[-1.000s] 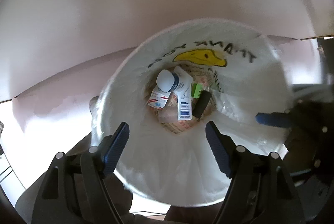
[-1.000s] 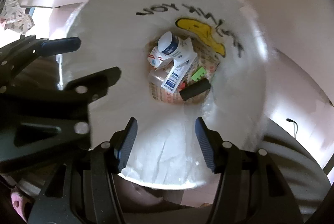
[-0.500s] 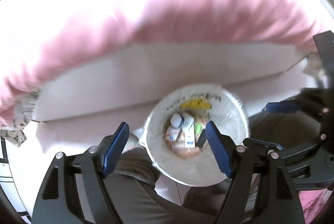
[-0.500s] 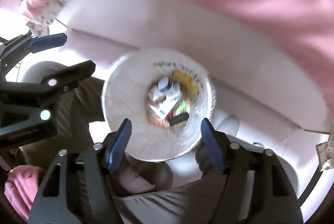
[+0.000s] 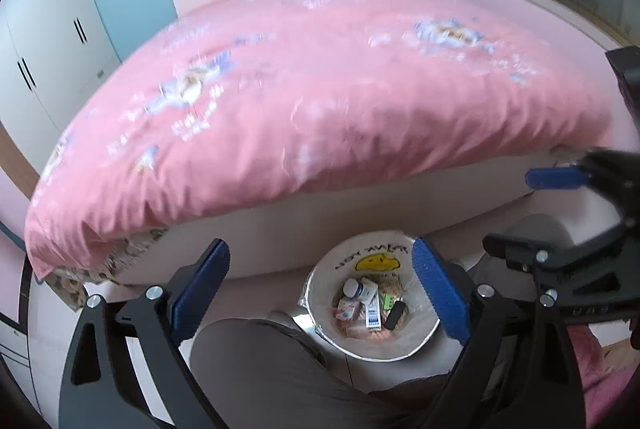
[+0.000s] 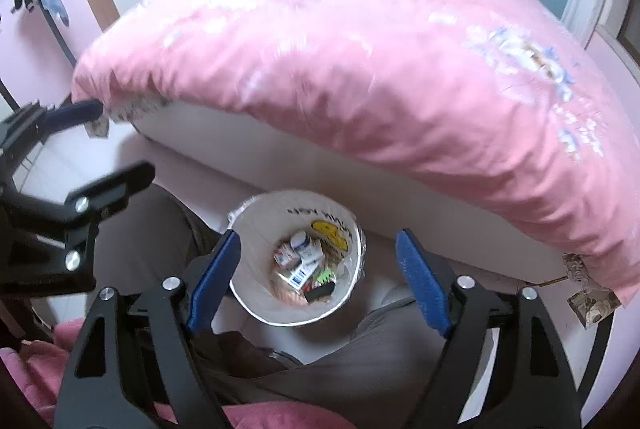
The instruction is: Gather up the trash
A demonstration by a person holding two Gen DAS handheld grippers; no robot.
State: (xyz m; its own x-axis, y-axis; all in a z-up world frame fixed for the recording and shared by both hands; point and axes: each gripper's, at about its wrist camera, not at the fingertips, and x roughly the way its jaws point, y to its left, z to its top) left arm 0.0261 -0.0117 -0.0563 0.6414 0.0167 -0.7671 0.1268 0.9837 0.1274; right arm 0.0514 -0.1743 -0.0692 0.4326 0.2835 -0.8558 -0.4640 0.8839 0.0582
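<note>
Left gripper (image 5: 320, 289): jaws opening, empty.
Right gripper (image 6: 318, 281): jaws opening, empty.
Risk: lined waste bin (image 6: 256, 229) stood against bed base; a knock could tip it.

Round trash bin (image 5: 372, 343) lined with a white plastic bag (image 6: 260, 305) — yellow smiley and dark lettering printed on the inner wall. Upright on the pale floor, just beside the bed base. Inside, at the bottom: a white bottle (image 5: 357, 287) with a blue label lying on its side, small white-and-red boxes (image 6: 285, 256), a white-and-blue carton (image 5: 373, 315), a green scrap (image 6: 325, 274) and a black block (image 5: 395, 314) — all heaped together, touching.
</note>
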